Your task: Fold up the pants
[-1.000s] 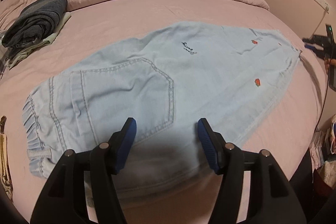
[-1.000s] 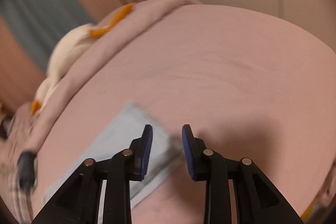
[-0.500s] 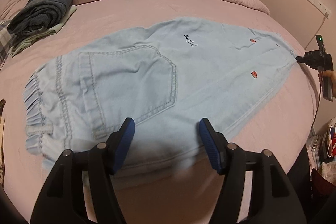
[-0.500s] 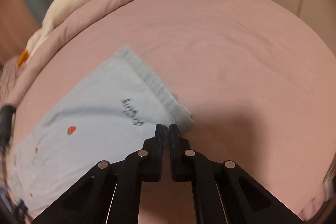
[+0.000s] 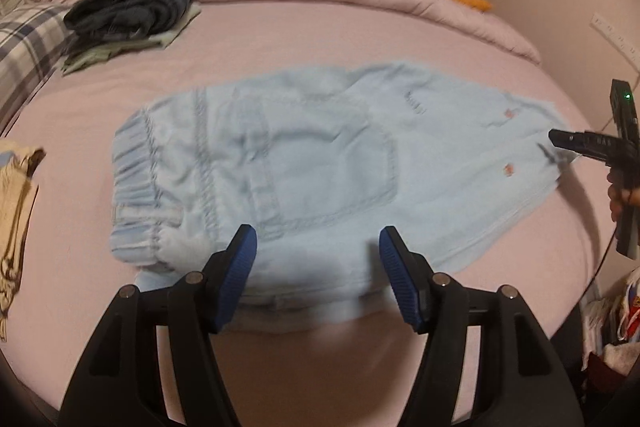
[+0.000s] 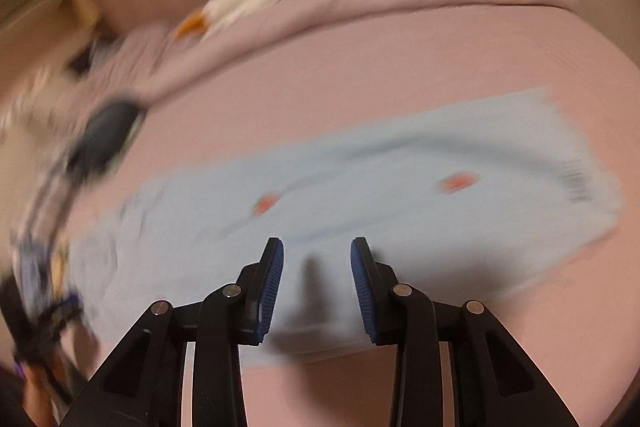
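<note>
Both grippers: black plastic arms, silver round screws, ribbed blue-padded jaws

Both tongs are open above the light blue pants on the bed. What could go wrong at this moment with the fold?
1. The light blue denim pants already lie wrinkled near the elastic waistband; folding now could lock those creases in.
2. The open left tongs hover over the pants' near edge, which looks doubled; a pinch might catch only one layer.
3. The open right tongs view is blurred, suggesting fast motion; they may miss the hem.
</note>
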`<state>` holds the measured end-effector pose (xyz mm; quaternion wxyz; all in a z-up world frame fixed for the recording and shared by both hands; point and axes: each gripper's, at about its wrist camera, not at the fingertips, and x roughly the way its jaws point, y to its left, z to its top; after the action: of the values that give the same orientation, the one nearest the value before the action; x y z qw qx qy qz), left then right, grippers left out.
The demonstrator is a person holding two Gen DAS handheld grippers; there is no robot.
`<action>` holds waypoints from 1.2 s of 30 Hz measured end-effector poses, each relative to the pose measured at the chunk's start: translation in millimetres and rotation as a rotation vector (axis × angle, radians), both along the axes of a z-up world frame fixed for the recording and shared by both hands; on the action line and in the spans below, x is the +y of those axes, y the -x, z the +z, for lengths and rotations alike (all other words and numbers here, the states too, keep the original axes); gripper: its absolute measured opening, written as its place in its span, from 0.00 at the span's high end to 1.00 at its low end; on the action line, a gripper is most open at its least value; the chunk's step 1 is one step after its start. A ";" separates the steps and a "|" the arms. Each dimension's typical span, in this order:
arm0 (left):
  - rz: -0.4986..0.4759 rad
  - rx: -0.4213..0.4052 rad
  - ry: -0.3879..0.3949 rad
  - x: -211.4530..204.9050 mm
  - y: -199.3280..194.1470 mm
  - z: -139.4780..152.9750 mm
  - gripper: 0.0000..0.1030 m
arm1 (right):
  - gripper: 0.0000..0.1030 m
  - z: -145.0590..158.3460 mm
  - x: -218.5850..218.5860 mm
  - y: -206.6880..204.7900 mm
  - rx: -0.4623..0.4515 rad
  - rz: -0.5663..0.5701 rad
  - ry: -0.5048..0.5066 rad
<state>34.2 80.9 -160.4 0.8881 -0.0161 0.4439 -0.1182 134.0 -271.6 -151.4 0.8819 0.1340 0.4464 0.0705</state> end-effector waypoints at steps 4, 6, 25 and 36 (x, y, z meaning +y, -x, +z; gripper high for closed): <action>-0.022 0.002 -0.002 4.8 9.3 -4.9 0.41 | 0.66 -24.8 36.4 -3.9 0.035 0.098 0.192; -0.043 0.016 0.003 8.2 14.7 -4.4 0.41 | 0.66 -24.2 35.1 1.7 0.013 0.126 0.273; -0.059 0.018 0.166 -13.2 -31.5 32.4 0.48 | 0.73 17.9 160.5 -36.0 -0.015 0.470 0.114; -0.181 0.134 0.048 -49.1 11.6 -7.6 0.56 | 0.77 -17.4 216.8 36.5 0.127 0.650 0.247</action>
<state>22.6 31.8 -168.0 0.8415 -0.0053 0.4989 -0.2072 97.5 -54.9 -168.8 0.7933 -0.1188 0.5250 0.2845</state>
